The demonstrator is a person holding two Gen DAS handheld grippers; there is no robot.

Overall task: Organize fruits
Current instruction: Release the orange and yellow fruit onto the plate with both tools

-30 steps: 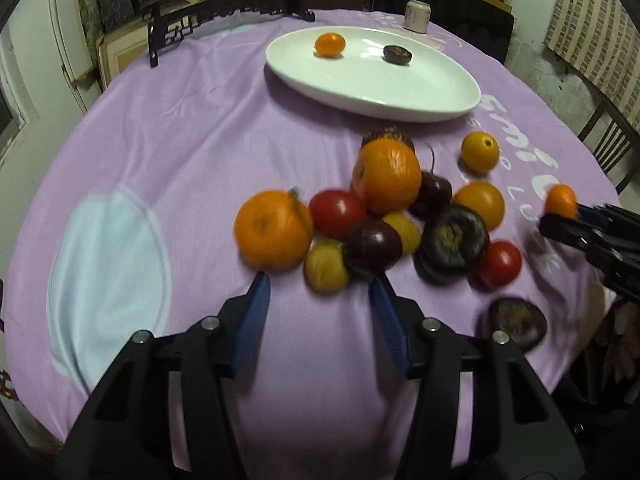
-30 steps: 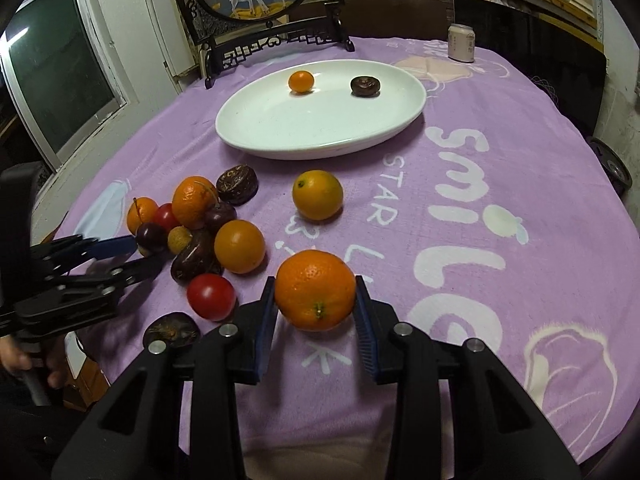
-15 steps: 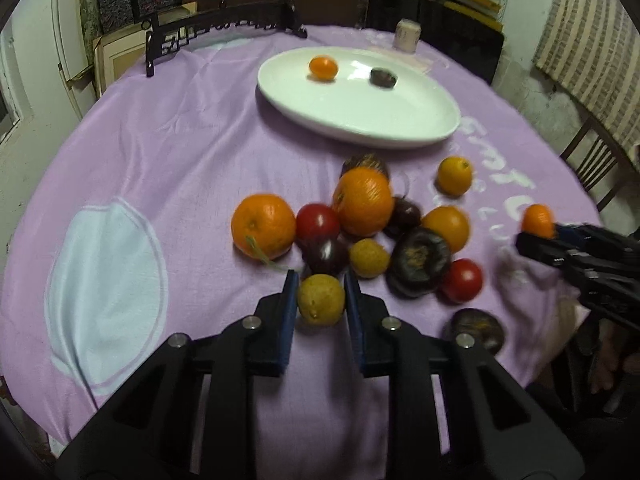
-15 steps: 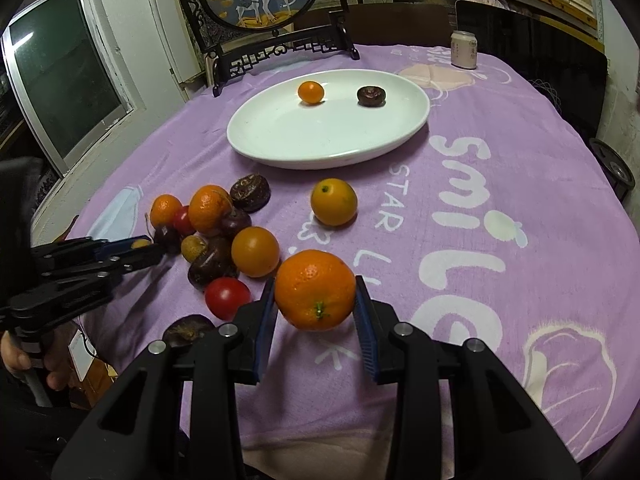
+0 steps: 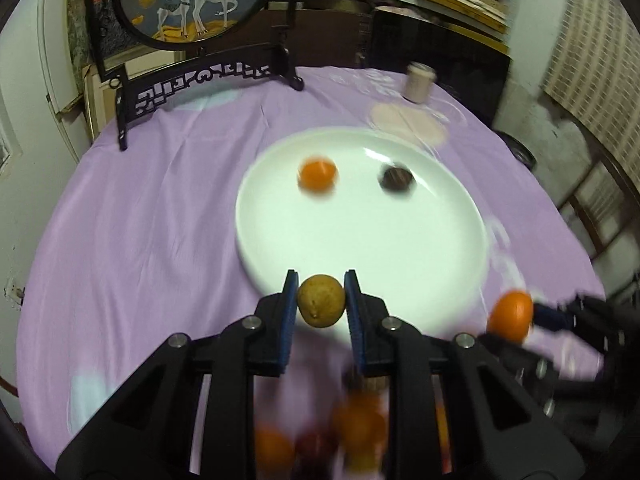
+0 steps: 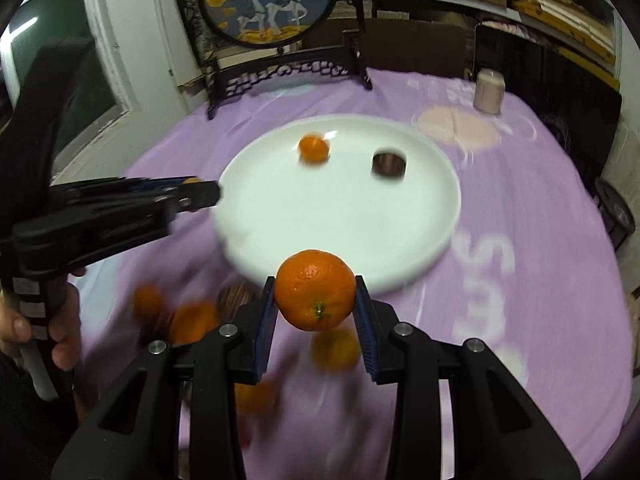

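In the left wrist view the left gripper (image 5: 321,306) is clamped on a yellow-brown fruit (image 5: 321,306) over the near rim of the white plate (image 5: 360,240), while in the right wrist view the right gripper (image 6: 315,296) is clamped on an orange (image 6: 315,290) just near that plate's edge.

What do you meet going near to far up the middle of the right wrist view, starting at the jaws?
Orange clamped in the right gripper → near rim of the white plate → small orange and dark fruit on the plate → round deer screen.

Dim indoor light, heavy motion blur, fisheye-bent dark corners.
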